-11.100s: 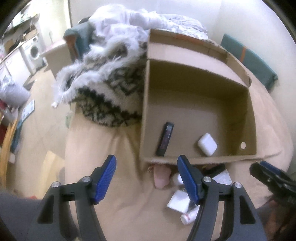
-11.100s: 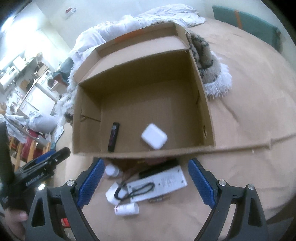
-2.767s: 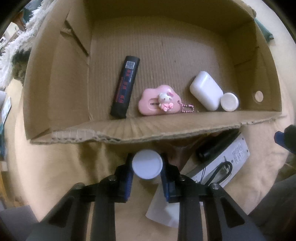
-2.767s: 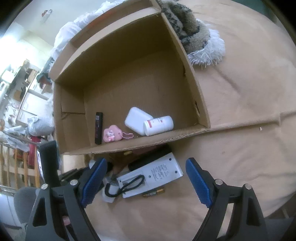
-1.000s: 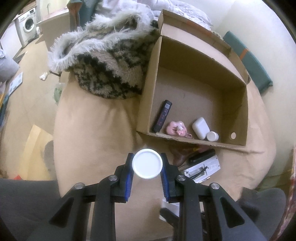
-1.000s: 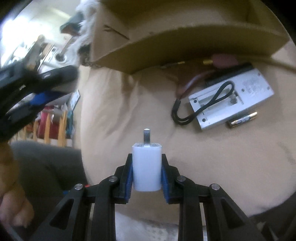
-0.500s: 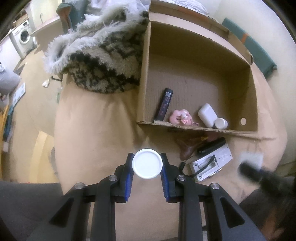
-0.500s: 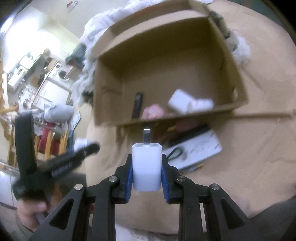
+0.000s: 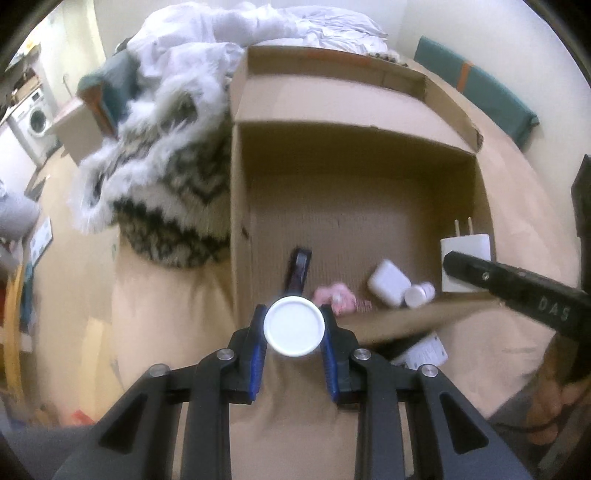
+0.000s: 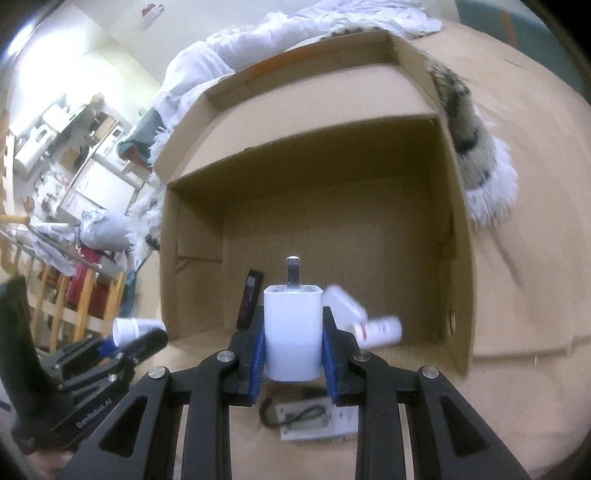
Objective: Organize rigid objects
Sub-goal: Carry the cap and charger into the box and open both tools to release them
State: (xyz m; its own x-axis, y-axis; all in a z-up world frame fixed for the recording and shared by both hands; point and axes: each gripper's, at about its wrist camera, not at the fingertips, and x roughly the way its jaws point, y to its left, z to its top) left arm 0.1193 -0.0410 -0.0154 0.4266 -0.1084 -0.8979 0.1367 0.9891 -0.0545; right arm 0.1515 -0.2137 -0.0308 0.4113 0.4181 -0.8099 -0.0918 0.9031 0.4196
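Note:
An open cardboard box [image 9: 351, 147] lies on a tan bed cover. Inside it are a black stick-shaped device [image 9: 299, 269], a pink charm [image 9: 334, 295], a white earbud case [image 9: 388, 282] and a small white bottle [image 9: 417, 295]. My left gripper [image 9: 294, 326] is shut on a small white bottle [image 9: 294, 325], held in front of the box's near wall. My right gripper [image 10: 293, 334] is shut on a white plug adapter [image 10: 293, 330], prongs forward, above the box's near right corner; the adapter also shows in the left wrist view [image 9: 465, 254]. The box [image 10: 332, 184] fills the right wrist view.
A furry patterned blanket [image 9: 159, 177] lies against the box's left side, white bedding [image 9: 258, 29] behind it. A grey battery holder with a black cord [image 10: 314, 417] lies on the cover in front of the box. A green cushion [image 9: 487, 99] is at the far right.
Both grippers have moved closer to the box with their loads. The right gripper with the adapter has come in over the box's near right corner.

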